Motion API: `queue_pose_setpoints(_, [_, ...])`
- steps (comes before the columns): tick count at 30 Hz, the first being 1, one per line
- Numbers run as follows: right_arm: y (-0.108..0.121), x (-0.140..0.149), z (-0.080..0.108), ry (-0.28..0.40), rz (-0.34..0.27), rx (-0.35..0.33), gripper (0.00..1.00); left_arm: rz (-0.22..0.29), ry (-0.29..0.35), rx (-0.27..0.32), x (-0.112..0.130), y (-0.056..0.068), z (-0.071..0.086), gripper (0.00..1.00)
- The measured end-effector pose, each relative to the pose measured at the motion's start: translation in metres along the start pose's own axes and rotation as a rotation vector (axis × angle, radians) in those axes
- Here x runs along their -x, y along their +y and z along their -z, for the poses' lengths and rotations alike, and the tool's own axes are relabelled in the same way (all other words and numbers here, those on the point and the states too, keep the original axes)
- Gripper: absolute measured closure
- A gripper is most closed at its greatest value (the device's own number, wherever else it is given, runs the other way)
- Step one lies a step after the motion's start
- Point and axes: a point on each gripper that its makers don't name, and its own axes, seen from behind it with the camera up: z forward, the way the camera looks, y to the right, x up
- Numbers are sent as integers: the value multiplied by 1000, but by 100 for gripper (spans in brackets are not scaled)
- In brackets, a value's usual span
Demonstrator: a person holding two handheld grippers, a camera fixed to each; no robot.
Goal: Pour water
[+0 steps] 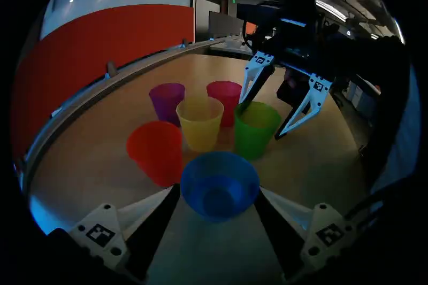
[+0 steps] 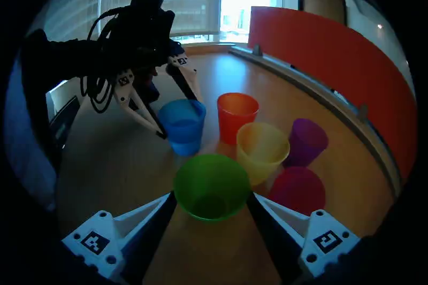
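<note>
Two held: left gripper (image 1: 216, 193) blue cup (image 1: 219, 178), right gripper (image 2: 211, 197) green cup (image 2: 211, 180).

I log six plain plastic cups with no pattern, one colour each: blue plastic cup (image 1: 219, 189), green plastic cup (image 1: 255, 127), yellow plastic cup (image 1: 200, 122), orange-red plastic cup (image 1: 156, 148), purple plastic cup (image 1: 167, 100) and magenta plastic cup (image 1: 224, 98). The wooden desk (image 1: 321, 162) reads light brown. The flat partition panel (image 1: 96, 44) along its edge is solid red. On the left hand-held gripper (image 1: 218, 191) and the right hand-held gripper (image 2: 211, 197) I see white fingers, each carrying a black-and-white square marker pattern.
</note>
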Motion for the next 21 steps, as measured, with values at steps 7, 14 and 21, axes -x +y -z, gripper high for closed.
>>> queue_pose_setpoints(7, [0, 0, -1, 6, -6, -2, 1, 3, 6, 11, 0, 4, -3, 11])
queue_pose_setpoints(14, [2, 0, -1, 12, -7, 4, 1, 1, 13, 6, 0, 5, -4, 14])
queue_pose_setpoints(21, [2, 1, -5, 12, -4, 10, 1, 0, 15, 0, 0, 5, -3, 14])
